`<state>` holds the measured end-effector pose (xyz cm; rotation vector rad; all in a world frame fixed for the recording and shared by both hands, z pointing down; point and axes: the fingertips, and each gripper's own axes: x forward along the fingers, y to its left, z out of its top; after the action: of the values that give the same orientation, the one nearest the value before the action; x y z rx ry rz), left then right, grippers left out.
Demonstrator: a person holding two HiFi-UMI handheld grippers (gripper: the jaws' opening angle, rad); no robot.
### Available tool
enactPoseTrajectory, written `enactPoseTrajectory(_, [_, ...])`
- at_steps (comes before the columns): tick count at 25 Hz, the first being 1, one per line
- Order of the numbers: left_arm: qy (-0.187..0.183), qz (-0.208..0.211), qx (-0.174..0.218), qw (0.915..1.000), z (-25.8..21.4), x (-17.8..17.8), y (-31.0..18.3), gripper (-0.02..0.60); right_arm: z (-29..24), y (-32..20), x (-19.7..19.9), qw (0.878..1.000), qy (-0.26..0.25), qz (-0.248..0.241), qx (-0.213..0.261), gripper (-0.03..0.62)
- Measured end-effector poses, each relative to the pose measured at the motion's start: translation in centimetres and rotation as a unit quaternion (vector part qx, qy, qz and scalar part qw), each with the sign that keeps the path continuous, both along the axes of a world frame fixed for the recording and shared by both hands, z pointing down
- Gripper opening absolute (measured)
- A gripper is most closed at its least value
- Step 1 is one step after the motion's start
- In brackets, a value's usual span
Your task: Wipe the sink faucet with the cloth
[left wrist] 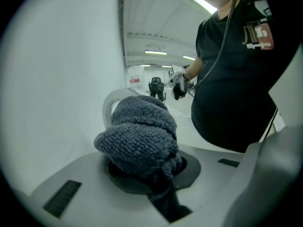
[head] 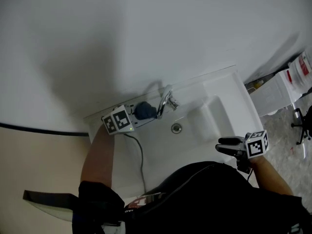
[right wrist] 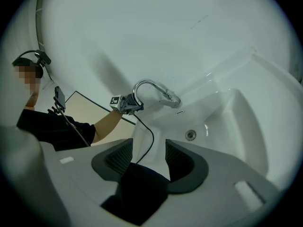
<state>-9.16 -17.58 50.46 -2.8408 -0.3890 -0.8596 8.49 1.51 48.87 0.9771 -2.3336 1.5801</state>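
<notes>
bunched grey-blue terry cloth (head: pixel 144 110), just beside the arched chrome faucet (head: pixel 166 103), faucet upright at back rim of white sink (head: pixel 214 112), spout reaching over it

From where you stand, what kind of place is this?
Probably a washing corner in a large workroom or lab, not a home bathroom. A white sink with a chrome faucet stands against a plain wall, and the left gripper view shows a long hall with ceiling strip lights.

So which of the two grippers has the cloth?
The left gripper, jaws shut on the grey cloth beside the faucet; the right gripper hangs open and empty.
</notes>
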Motion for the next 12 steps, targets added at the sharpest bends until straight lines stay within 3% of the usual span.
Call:
enactPoseTrajectory(3, [0.027,-0.041,-0.019,0.9986,-2.2,-1.1,1.8,0.048,0.2,0.2,-0.3,1.0,-0.003,-0.009,-0.002,0.21])
enactPoseTrajectory(6, [0.004,-0.076,-0.015,0.997,-2.3,0.0,1.4,0.048,0.2,0.4,-0.7,1.0,-0.006,-0.015,-0.003,0.21])
enactPoseTrajectory(9, [-0.021,-0.078,-0.015,0.9966,-1.9,0.4,1.3,0.049,0.0,0.6,-1.5,1.0,-0.009,-0.02,0.004,0.21])
enactPoseTrajectory(12, [-0.006,-0.107,-0.049,0.9931,-1.9,0.3,1.2,0.049,-0.1,0.7,-1.2,1.0,-0.01,-0.02,0.007,0.21])
